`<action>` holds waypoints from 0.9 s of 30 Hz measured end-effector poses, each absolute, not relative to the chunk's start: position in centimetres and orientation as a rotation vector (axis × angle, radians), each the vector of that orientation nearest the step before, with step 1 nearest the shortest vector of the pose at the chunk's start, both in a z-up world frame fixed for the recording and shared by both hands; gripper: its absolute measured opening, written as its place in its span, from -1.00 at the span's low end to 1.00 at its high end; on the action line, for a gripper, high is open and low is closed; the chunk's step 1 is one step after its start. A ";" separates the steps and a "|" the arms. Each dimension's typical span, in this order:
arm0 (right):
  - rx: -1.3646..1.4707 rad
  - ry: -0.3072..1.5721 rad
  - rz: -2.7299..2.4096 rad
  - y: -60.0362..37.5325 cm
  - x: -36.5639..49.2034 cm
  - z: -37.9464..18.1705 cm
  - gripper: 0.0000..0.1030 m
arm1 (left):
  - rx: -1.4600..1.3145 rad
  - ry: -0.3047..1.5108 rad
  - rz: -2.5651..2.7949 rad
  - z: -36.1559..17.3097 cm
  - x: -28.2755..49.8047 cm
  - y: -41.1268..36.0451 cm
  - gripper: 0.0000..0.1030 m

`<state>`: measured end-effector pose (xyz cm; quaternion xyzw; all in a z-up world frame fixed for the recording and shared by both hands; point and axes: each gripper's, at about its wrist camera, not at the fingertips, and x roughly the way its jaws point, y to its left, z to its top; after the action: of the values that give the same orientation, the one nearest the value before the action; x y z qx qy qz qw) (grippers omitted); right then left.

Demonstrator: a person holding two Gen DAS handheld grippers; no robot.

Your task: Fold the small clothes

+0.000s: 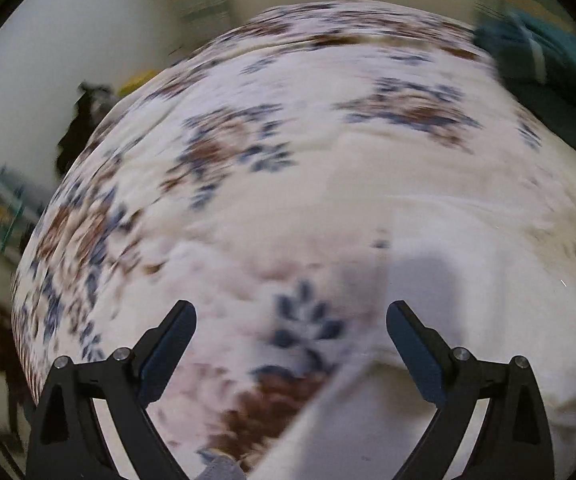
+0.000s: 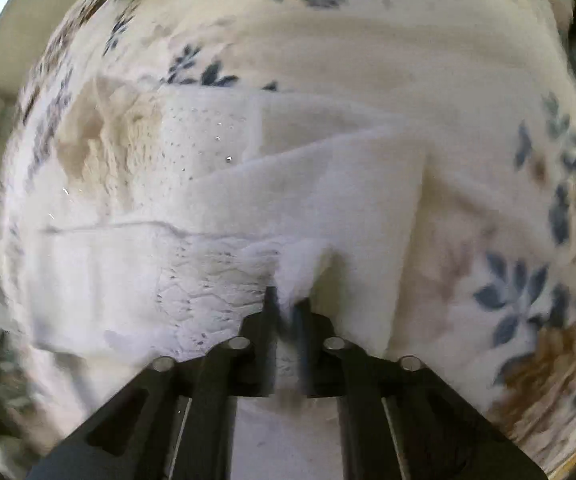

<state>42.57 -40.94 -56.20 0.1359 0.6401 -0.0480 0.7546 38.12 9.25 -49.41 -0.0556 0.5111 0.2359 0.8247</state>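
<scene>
The white lace-trimmed garment [image 2: 272,200] lies partly folded on the floral bedspread [image 1: 248,140], the right gripper [image 2: 288,304] pinching its near edge between pressed-together fingers, likely to carry a fold, while the left gripper [image 1: 291,320] hovers alongside, fingers spread and empty.
</scene>
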 end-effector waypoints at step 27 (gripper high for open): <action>0.406 1.572 -0.198 -45.7 43.3 -56.6 -0.07 | 0.013 1.213 0.202 -56.8 48.4 6.8 0.89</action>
<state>43.34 -45.72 -56.63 0.1812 0.7014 -0.0883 0.6837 48.37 6.81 -56.80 0.0060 0.5691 0.0948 0.8167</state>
